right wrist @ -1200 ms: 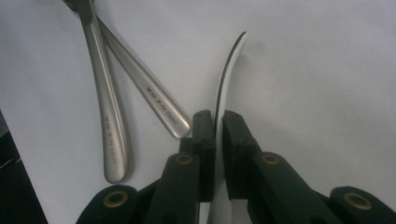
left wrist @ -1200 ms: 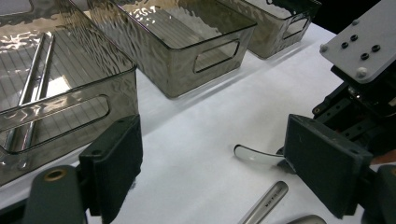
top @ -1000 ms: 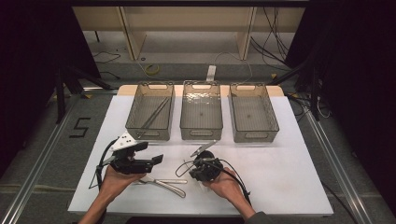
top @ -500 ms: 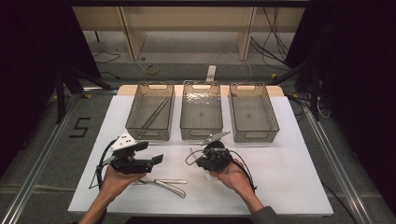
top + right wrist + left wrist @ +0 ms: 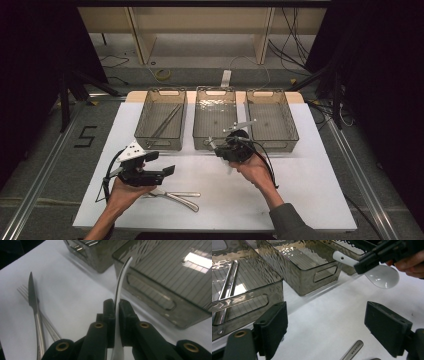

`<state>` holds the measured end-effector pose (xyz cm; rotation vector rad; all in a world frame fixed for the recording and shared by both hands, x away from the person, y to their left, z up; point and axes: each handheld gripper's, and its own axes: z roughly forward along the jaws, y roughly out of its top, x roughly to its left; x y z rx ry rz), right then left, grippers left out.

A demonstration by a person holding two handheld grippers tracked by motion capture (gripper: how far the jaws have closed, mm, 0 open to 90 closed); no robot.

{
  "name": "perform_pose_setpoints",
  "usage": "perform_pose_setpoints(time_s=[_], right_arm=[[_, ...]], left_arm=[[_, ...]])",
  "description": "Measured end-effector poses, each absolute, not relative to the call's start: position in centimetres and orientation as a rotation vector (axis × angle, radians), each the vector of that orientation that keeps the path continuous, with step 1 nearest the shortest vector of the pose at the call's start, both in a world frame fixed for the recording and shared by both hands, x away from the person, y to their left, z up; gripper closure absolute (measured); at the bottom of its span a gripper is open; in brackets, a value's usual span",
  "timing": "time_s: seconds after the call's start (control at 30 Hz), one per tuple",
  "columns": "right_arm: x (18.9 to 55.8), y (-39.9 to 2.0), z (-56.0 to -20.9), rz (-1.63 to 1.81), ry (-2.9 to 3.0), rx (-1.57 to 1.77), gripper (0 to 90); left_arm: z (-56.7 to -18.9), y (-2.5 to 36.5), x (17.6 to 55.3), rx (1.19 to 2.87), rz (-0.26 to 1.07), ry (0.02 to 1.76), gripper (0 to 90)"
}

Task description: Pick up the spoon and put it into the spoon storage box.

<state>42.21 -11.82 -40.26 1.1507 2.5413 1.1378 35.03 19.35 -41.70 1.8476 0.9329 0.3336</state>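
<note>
Fingers of right gripper clenched on white spoon, thin handle pinched edge-on between the two black pads, upper length curving up past the pads. Seen from left gripper view, same spoon hanging off the desk with bowl lower and to the right, handle end poking out up-left of the pads. Held in right hand just in front of middle bin, above the white desk.

Fingers of left gripper released, spread wide with nothing between them but bare desk; held low in left hand near the front-left of the desk, pointing toward the right.

Three clear smoky bins in a row at the back: left bin with two long metal pieces lying inside, middle bin, right bin. Whether the middle and right bins hold anything, cannot tell.

Knife and fork lying crossed on the desk, touching each other, just in front of the left gripper and well apart from the bins. In high view, same pair beside the left hand.
</note>
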Motion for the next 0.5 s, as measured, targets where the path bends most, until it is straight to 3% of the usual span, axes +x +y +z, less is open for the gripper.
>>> perform_pose_setpoints(time_s=[0.5], right_arm=[[45.5,-11.7,-38.0,1.177,2.456,1.185,85.6]], left_arm=[[-41.7,19.4,35.0,1.851,0.331,0.930,18.5]])
